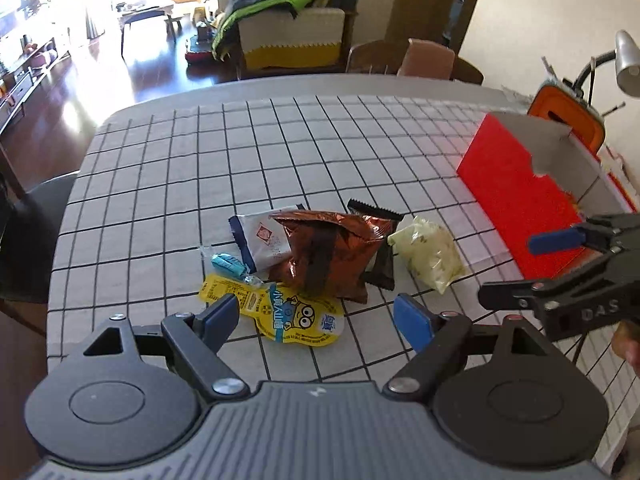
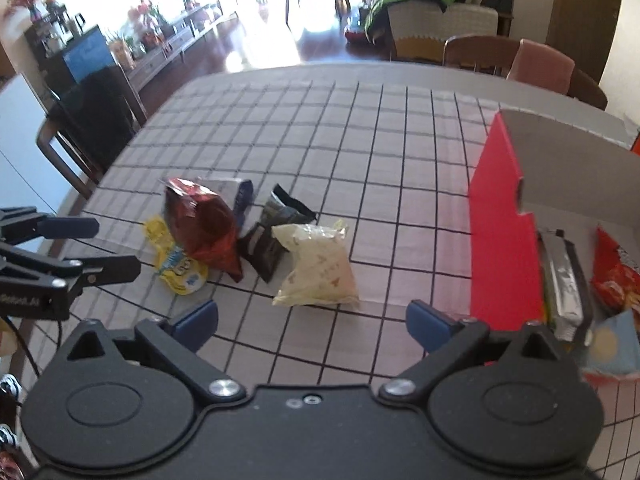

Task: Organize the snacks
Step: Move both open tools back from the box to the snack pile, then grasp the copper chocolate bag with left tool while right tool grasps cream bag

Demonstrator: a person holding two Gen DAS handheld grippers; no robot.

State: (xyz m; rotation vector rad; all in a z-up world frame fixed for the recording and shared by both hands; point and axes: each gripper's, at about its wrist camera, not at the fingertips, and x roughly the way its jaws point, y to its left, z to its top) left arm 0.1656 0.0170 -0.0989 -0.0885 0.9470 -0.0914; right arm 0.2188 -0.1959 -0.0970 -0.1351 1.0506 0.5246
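Note:
A heap of snacks lies on the checked tablecloth: a copper-brown bag, a white and blue packet, a blue wrapped candy, a black packet, a pale yellow bag and a yellow cartoon packet. My left gripper hangs open just above the yellow packet and grips nothing. My right gripper is open and empty, a little short of the pale yellow bag. To the right stands an open red box holding a silver packet and a red packet.
Chairs line the table's far edge and a dark chair stands at its left side. Behind the red box are an orange container and a desk lamp. Each gripper shows at the side of the other's view.

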